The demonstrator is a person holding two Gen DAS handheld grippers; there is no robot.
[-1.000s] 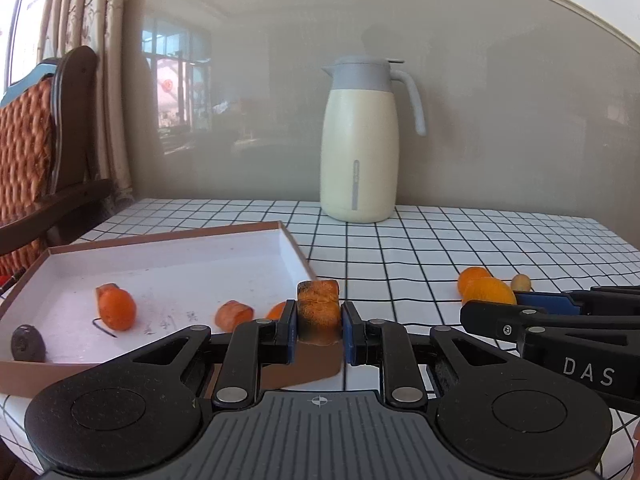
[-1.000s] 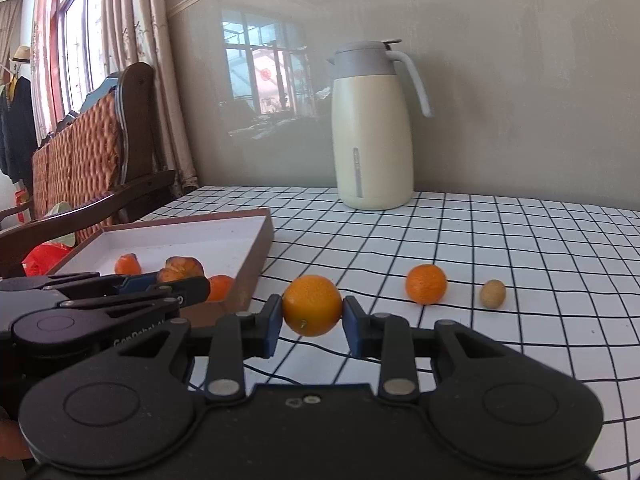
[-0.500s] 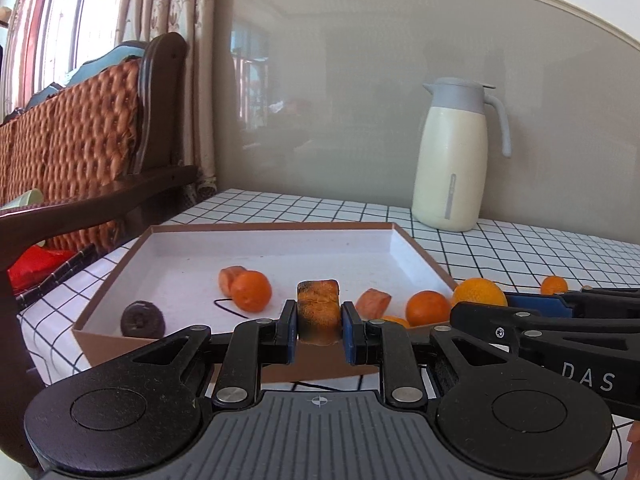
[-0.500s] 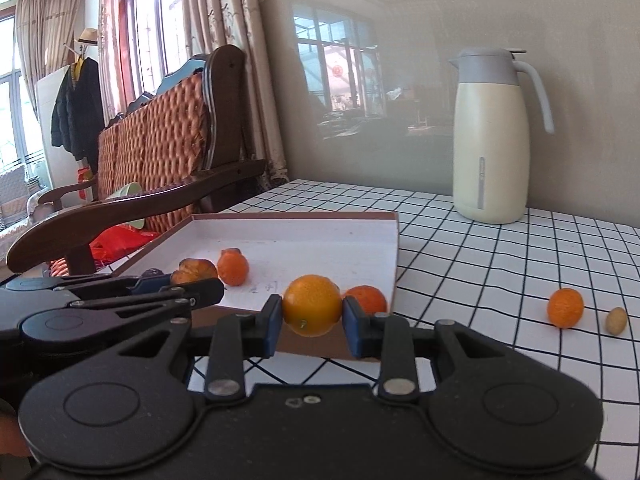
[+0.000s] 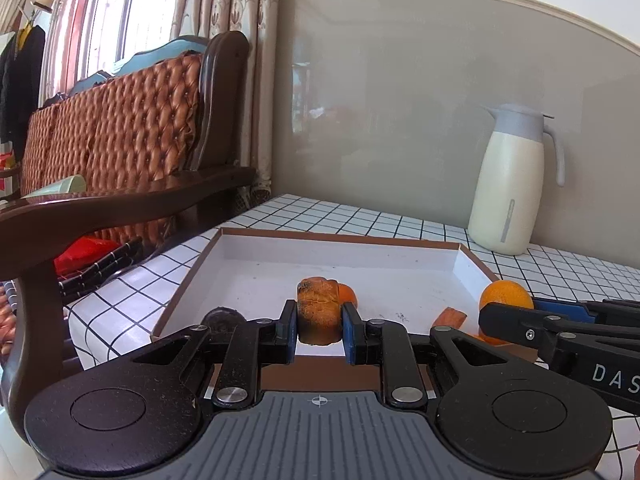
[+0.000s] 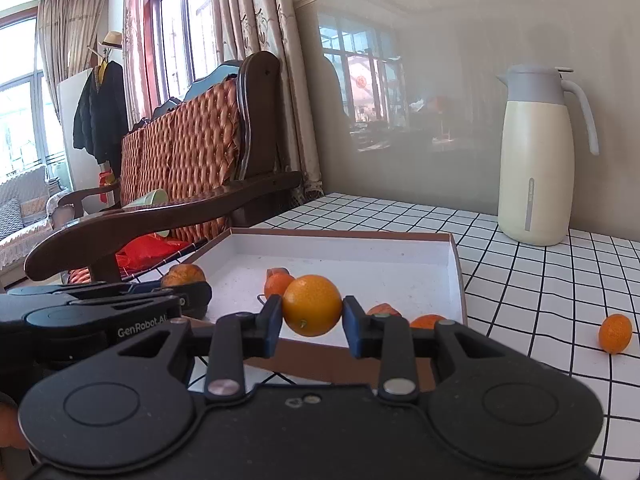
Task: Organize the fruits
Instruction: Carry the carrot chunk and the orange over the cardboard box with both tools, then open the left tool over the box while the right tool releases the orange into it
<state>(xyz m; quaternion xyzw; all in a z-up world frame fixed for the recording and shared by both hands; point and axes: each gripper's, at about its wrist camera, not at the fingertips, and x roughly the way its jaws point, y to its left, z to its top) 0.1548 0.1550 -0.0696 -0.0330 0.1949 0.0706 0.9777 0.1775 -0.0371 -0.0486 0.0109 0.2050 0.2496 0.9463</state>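
My left gripper (image 5: 319, 326) is shut on a brown, shrivelled fruit (image 5: 319, 308), held just above the near edge of the white tray (image 5: 400, 246). My right gripper (image 6: 311, 316) is shut on a round orange (image 6: 312, 305), also over the tray's near rim (image 6: 456, 276). Each gripper shows in the other's view: the right one with its orange (image 5: 506, 295) at the right, the left one with the brown fruit (image 6: 183, 275) at the left. Small oranges (image 6: 278, 283) and orange pieces (image 5: 450, 316) lie in the tray, plus a dark round thing (image 5: 222, 316).
A cream jug (image 6: 534, 160) stands at the back of the checked tablecloth (image 6: 540, 280). One small orange (image 6: 615, 333) lies loose on the cloth to the right. A wooden chair (image 5: 120, 152) with a quilted back stands close on the left.
Both grippers have swung left with their fruit, from over the open cloth to over the tray. The jug and loose fruit have slid to the right in both views.
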